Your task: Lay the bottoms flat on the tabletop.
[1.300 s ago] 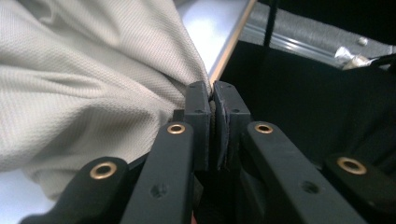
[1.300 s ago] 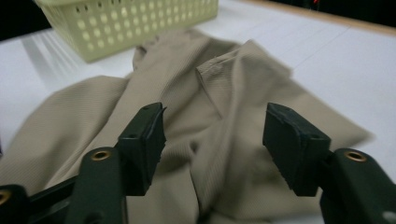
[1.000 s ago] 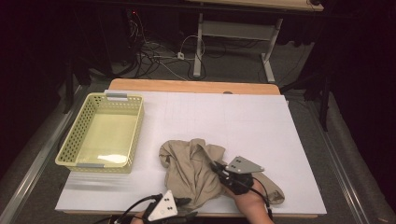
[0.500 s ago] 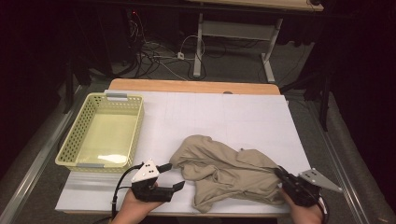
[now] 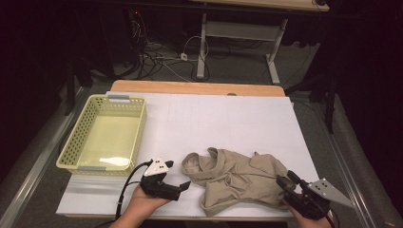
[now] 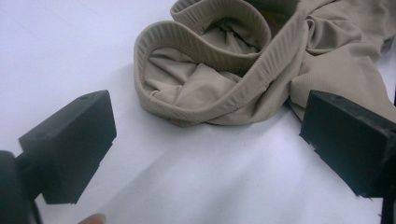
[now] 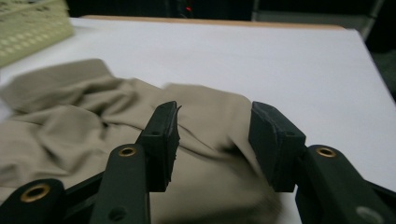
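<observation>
A: Shirt (image 5: 237, 178) — where is it?

B: Crumpled on the white tabletop (image 5: 228, 121), right of the basket (image 5: 105, 135) and apart from it, near the front edge.

A: And the left claw (image 5: 183, 186)?

B: Between basket and shirt, just short of the ribbed collar (image 6: 205, 107). Its jaws have just been opening and now stand spread wide, with bare tabletop between them.

A: The right claw (image 7: 212, 140)?

B: At the shirt's far end from the basket, over the cloth. Its jaws have just been opening too; they stand parted, pads off the fabric, which lies under the gap.
</observation>
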Demonstrator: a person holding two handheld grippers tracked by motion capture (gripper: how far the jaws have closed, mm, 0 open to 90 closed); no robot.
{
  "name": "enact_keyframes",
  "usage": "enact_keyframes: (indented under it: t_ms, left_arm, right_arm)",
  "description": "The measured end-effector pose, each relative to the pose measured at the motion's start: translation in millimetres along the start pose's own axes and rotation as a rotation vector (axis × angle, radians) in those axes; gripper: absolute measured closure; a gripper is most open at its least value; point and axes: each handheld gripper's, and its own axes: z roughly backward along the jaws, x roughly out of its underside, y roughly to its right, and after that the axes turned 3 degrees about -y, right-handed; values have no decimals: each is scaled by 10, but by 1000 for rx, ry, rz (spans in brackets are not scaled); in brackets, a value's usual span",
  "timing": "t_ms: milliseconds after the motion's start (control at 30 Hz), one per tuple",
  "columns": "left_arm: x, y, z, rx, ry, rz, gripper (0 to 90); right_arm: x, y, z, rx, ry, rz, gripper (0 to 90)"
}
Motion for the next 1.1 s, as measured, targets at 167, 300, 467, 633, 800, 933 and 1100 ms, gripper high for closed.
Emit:
enact_keyframes:
  t_ms: [167,300,467,633,800,933,1100]
  left_arm:
    - [60,49,69,9,1,3,27]
    - [132,68,156,8,-2,19,27]
    - [228,103,279,-12,-3,36,27]
    - [285,211,315,-2,-29,42,31]
    - [226,417,193,50,-56,8,33]
    - [168,592,36,106,-81,-20,64]
    - [88,802,-219,150,-161,-87,142]
  right_arm:
    - [-106,-244,-116,-77,1,69,535]
    - [-157,-383,-287,-134,-20,102,536]
    - [-189,-537,-550,-196,-68,138,536]
    - [-255,-423,-686,-159,-93,126,510]
    - [-226,-50,-719,-84,-154,48,386]
    - [-123,94,-775,-87,-231,-2,224]
    - [-33,22,-726,-113,-282,81,669]
